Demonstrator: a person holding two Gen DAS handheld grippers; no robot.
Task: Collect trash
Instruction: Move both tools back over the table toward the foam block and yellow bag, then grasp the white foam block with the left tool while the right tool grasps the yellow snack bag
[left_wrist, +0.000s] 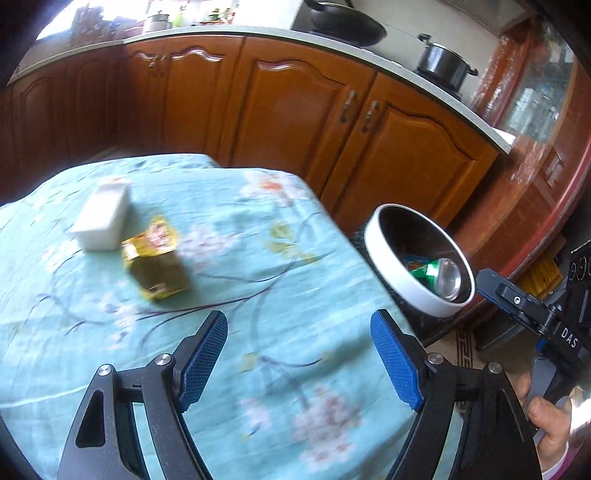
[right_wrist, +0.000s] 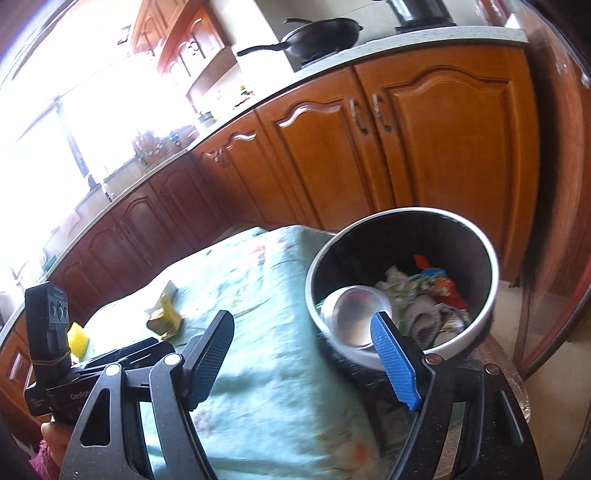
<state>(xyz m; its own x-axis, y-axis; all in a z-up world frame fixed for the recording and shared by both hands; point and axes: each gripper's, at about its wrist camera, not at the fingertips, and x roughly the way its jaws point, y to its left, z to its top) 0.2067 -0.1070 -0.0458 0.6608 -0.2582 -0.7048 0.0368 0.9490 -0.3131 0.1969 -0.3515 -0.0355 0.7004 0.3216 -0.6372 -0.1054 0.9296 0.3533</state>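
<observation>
A yellow and green crumpled packet (left_wrist: 157, 258) lies on the table with the teal flowered cloth (left_wrist: 258, 332), beside a white box (left_wrist: 101, 221). My left gripper (left_wrist: 299, 325) is open and empty above the cloth, short of the packet. A white-rimmed bin (left_wrist: 417, 295) stands past the table's right edge, with a green can (left_wrist: 441, 277) and wrappers inside. My right gripper (right_wrist: 304, 325) is open and empty, near the bin (right_wrist: 461, 332); the can (right_wrist: 354, 314) lies in it by the right finger. The packet shows in the right wrist view (right_wrist: 164, 317) too.
Wooden kitchen cabinets (left_wrist: 295, 110) run behind the table under a pale counter with a wok (left_wrist: 343, 22) and a pot (left_wrist: 443, 62). A glass-fronted door (left_wrist: 535, 110) is at the right. A yellow sponge (right_wrist: 78, 338) lies on the cloth's far end.
</observation>
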